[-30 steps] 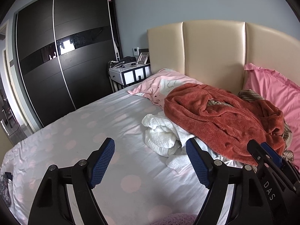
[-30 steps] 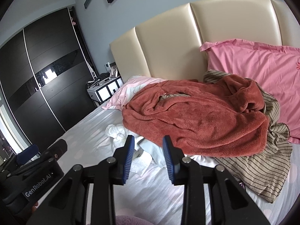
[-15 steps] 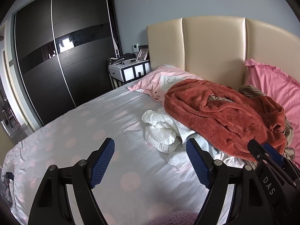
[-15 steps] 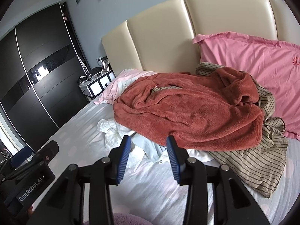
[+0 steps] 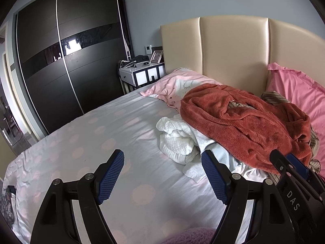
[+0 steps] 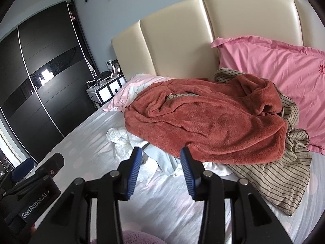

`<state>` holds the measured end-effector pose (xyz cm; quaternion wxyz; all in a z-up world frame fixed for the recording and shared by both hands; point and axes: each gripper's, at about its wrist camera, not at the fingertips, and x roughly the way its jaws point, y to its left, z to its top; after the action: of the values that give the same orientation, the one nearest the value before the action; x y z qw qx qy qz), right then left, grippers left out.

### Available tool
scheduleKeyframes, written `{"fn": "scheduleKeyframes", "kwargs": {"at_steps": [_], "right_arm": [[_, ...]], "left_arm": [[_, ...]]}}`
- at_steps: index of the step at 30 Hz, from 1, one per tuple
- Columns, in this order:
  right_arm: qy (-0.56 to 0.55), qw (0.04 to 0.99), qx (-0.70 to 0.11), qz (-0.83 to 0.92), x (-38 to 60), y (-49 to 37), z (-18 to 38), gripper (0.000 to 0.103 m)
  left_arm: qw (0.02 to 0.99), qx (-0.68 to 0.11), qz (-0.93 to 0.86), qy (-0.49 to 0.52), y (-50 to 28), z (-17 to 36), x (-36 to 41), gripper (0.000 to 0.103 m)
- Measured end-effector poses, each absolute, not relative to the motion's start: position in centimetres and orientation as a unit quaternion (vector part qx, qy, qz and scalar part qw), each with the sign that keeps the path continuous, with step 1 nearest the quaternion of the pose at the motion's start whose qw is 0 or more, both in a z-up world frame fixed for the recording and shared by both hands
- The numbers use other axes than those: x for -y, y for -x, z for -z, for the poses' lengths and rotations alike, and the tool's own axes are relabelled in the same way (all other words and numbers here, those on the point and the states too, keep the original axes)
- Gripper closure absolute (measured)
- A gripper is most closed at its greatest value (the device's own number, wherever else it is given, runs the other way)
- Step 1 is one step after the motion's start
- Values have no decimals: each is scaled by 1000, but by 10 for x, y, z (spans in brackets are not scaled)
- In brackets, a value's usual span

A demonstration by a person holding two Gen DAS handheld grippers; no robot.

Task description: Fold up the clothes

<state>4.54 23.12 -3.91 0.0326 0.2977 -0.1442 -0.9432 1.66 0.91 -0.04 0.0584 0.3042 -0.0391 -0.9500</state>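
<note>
Step in hand: approach, before the first pick. No garment is folded yet, and the bed sheet (image 5: pixel 113 126) filling the left of the left wrist view is bare.

Left gripper (image 5: pixel 162 174), lower centre of its own view: jaws stand wide apart, nothing between them.

White crumpled cloth (image 5: pixel 176 140), centre of the left wrist view, touches the near edge of the pile.

Right gripper (image 6: pixel 160 170), lower centre of its own view: jaws have just been opening and stand apart, empty, aimed at the pale blue garment (image 6: pixel 162 158) under the pile edge.

Rust fleece garment (image 6: pixel 205 120), centre right of that view, lies on top. Its long axis runs from centre left toward the pink pillow (image 6: pixel 274 65) at upper right. Striped garment (image 6: pixel 284 172) lies beneath it, at right.

Next move, as judged: lower onto one exposed edge, close, and draw that item onto bare sheet.
</note>
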Motion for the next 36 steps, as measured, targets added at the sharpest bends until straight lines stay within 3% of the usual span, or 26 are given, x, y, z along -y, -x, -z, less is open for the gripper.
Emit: {"fn": "scheduleKeyframes", "kwargs": {"at_steps": [6,11,18,27,36], "right_arm": [[-329,81,133,931,-231,-21,49,64],[-335,127,99,928,-231,4,52,39],[-382,128,88,911,-252,63,62,39],[-380,70,-129,913,-267,132,85,39],[-400,36,-197,895,-264,203,103,41]], "left_arm": [[75,41,944,-318,-12,5,4,23],[94,48,938,-330,-7,10,20,23],[129,58,928,-344,2,16,53,23],[168,57,911,-373,15,37,105,23],[192,35,890,-413,28,68,139,23]]}}
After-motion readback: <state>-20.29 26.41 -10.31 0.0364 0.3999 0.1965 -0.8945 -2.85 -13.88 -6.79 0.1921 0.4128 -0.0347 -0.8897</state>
